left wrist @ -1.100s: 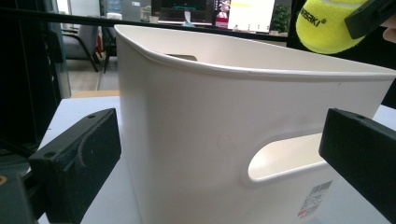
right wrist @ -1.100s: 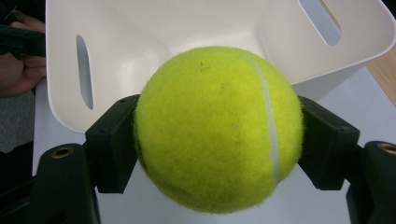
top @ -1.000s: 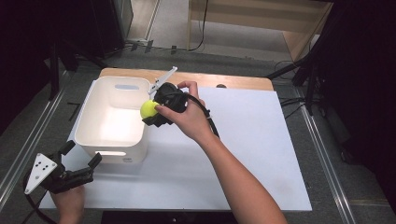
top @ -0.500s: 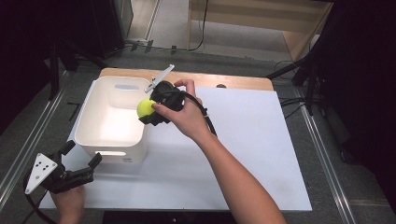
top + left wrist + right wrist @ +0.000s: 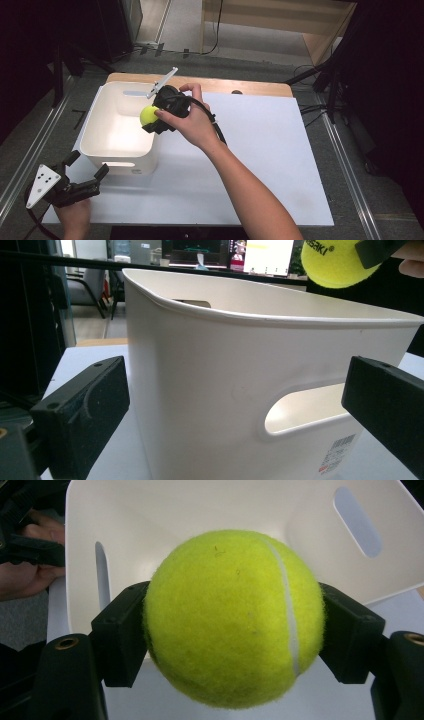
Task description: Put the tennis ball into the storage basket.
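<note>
A yellow-green tennis ball [image 5: 148, 116] hangs over the right rim of a white plastic bin [image 5: 117, 161], with my right gripper [image 5: 153, 120] shut on it. In the right gripper view the ball [image 5: 232, 615] sits squeezed between both black pads [image 5: 120, 640], and the bin's bare inside [image 5: 200, 510] lies beyond it. My left gripper [image 5: 89, 165] stands open at the table's near left, pointing at the bin's near wall [image 5: 225, 380] with its handle slot. Nothing lies between its fingers [image 5: 90, 405]. The ball [image 5: 335, 262] shows above the rim at the top right of the left gripper view.
The bin stands at the left of a white sheet [image 5: 260, 150] on a wooden table [image 5: 250, 87]. The sheet's right half is bare. Metal rails [image 5: 345, 165] run along both sides of the table, with dark floor and cables beyond.
The right gripper has carried the ball slightly to the left, further over the bin's rim. The left gripper has stayed in place.
</note>
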`<state>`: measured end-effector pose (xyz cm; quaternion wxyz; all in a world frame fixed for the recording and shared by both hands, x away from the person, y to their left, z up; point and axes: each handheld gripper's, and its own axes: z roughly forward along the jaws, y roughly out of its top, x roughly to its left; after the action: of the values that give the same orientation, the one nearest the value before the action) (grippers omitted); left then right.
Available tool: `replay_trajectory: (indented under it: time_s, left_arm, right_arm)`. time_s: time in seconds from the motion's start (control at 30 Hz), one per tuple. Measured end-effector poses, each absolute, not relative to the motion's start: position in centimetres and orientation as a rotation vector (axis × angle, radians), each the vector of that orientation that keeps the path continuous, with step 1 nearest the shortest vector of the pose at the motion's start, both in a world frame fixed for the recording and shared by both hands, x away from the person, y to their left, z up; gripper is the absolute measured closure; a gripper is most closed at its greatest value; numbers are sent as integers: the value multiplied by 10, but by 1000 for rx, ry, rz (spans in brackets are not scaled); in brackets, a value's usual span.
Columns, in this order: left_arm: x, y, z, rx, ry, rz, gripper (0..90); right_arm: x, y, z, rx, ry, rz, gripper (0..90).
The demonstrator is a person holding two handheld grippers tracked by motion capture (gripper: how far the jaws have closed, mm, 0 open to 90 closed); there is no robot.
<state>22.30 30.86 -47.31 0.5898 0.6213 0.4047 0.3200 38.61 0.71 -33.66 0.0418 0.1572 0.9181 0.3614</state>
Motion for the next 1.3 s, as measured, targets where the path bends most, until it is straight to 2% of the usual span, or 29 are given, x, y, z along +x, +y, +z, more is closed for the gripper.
replay_trajectory:
  time_s: [1.3]
  left_arm:
    - [223,308,-473,1455,940,752,0]
  right_arm:
    - [384,40,-352,427,2873,1082,224]
